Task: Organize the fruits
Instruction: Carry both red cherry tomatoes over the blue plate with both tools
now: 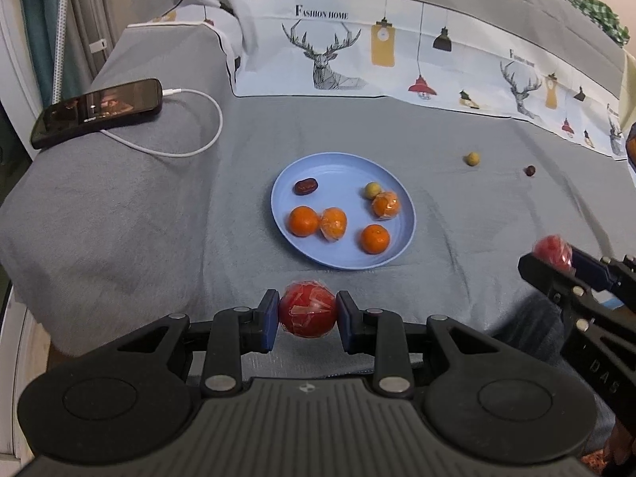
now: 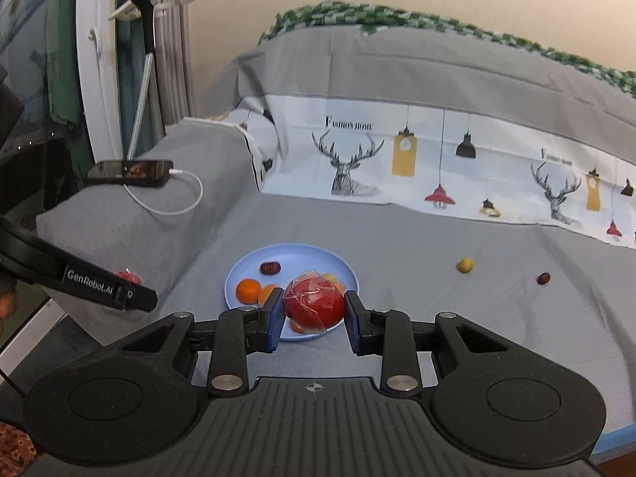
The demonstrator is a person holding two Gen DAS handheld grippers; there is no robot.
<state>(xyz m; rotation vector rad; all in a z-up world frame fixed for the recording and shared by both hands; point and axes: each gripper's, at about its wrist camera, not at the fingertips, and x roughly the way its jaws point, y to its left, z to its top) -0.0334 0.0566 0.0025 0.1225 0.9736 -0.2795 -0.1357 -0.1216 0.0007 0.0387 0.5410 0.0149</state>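
Fingers of my left gripper press on both sides of a round red fruit wrapped in clear plastic film, pads touching it at 9 and 3 o'clock, so that gripper is narrowed around the fruit and carrying it. From the left wrist view it sits just short of the near rim of the round pale-blue plastic plate, which lies at 12 o'clock on the grey cloth cover.

My right gripper grips a second film-wrapped red fruit the same way; the left pad touches it, and the right pad looks to be touching it too, though I cannot tell for sure. That fruit hangs in front of the plate's near edge.

On the plate I count two bare orange mandarins, two peeled mandarins in film, a small yellow-green round fruit and a dark red date at the plate's 11 o'clock. Off the plate, at 2 o'clock from it, a loose yellow-green fruit and a loose dark date lie near each other on the cloth, well apart from the plate.

At 10 o'clock a black smartphone with a white charging cable rests on the covered armrest.
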